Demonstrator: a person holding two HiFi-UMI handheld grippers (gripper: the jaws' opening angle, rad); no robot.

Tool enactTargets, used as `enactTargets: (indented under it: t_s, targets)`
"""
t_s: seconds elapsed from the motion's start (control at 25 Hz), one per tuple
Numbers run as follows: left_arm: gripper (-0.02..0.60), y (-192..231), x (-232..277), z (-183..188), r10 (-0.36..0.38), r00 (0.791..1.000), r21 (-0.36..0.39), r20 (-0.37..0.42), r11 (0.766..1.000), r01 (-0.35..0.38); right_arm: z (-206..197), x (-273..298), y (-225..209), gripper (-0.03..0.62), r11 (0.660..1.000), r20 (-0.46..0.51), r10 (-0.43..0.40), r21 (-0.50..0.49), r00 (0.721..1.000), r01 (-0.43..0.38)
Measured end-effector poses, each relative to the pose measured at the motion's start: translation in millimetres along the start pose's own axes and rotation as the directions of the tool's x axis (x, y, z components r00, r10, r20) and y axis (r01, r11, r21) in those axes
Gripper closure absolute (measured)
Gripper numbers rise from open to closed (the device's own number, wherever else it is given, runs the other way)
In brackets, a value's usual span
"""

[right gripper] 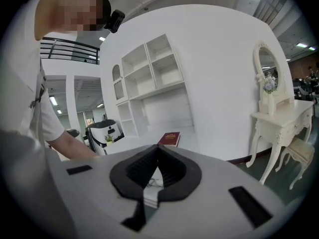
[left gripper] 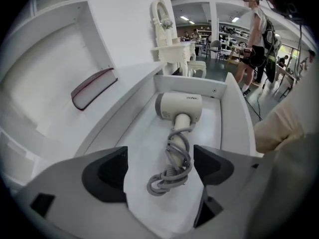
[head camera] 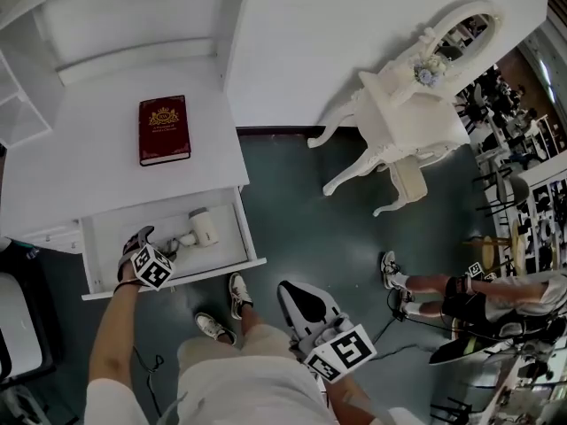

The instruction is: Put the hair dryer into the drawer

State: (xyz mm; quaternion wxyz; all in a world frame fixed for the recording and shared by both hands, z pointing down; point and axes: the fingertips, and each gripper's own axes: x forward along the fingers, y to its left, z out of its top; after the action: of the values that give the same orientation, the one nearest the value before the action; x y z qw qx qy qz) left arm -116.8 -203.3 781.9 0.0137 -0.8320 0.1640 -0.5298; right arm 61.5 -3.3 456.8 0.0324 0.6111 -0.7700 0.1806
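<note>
Over the left end of the drawer (head camera: 177, 282): left tool (left gripper: 159, 169), tipped steeply down, jaws spread wide, gripping nothing. Straight ahead of it and lower, flat on the drawer floor: dryer (head camera: 202, 228), clear of both pads. Long axis along the drawer's width, handle end toward the left tool, head toward the drawer's right wall. Grey cord (left gripper: 171, 176) wound round the handle, with a loose loop at the near end, showing between the open jaws yet untouched. Nothing else to be seen inside the drawer. Pulled well out from the desk (head camera: 80, 162), front panel on the person's side. Behind the drawer, on the desk top: red book (head camera: 164, 129), well apart from the dryer. Off to the drawer's right, by the person's waist: right tool (right gripper: 158, 156), jaws closed together on nothing, aimed out across the room rather than at the drawer. Judged from this: placing as good as done, dryer wholly within the rim. Left tool by far the nearer, so the likelier one for any push on the drawer front; would first have to lift clear of the front panel, then come round to its outer face.
</note>
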Motion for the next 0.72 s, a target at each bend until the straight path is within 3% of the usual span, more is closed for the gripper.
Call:
enactTargets:
  t_s: [0.28, 0.4, 0.72]
  targets:
    - [0.178, 6.9, -32.1, -1.0, 0.064, 0.995, -0.095, 0.072, 0.994, -0.057, -0.1, 3.8, 22.4, 0.583, 0.998, 0.009, 0.057, -0.019, 0.998, -0.057]
    - [0.178, 11.4, -41.8, -5.3, 0.101, 0.991, -0.174, 0.087, 0.981, -0.085, -1.6, 2.6, 28.1, 0.583, 0.997, 0.007, 0.076, -0.026, 0.997, -0.076]
    - [0.179, 33.5, -91.8, 14.4, 0.246, 0.95, -0.449, 0.193, 0.883, -0.138, 6.9, 9.4, 34.3, 0.583, 0.99, 0.016, 0.136, -0.045, 0.991, -0.135]
